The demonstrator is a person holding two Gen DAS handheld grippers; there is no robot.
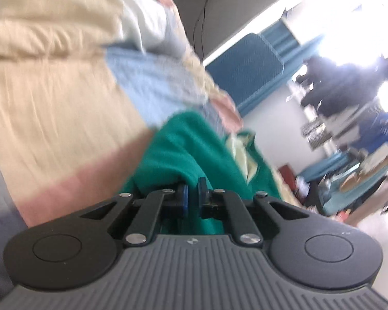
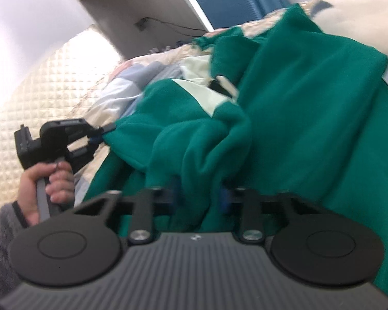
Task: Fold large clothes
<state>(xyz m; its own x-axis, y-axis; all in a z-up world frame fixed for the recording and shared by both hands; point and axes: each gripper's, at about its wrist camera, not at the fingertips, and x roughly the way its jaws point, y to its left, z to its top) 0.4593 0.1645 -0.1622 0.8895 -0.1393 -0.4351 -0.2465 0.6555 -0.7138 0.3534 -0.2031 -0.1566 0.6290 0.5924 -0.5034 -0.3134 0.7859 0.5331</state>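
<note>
Pinching green fleece garment (image 2: 284, 118) edge in left gripper (image 2: 101, 135), bunched fold in right gripper (image 2: 199, 193), bulk lying ahead across quilt (image 2: 44, 98).

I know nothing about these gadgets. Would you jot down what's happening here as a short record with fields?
Setting: a bed with a patchwork quilt
Garment: green garment with a cream lining, lying crumpled on the quilt
Left gripper: jaws nearly together, pinching an edge of the garment
Right gripper: jaws closed on a bunched fold of the garment
Person: a hand on the left gripper's handle, grey sleeve
Folding: not yet done
</note>
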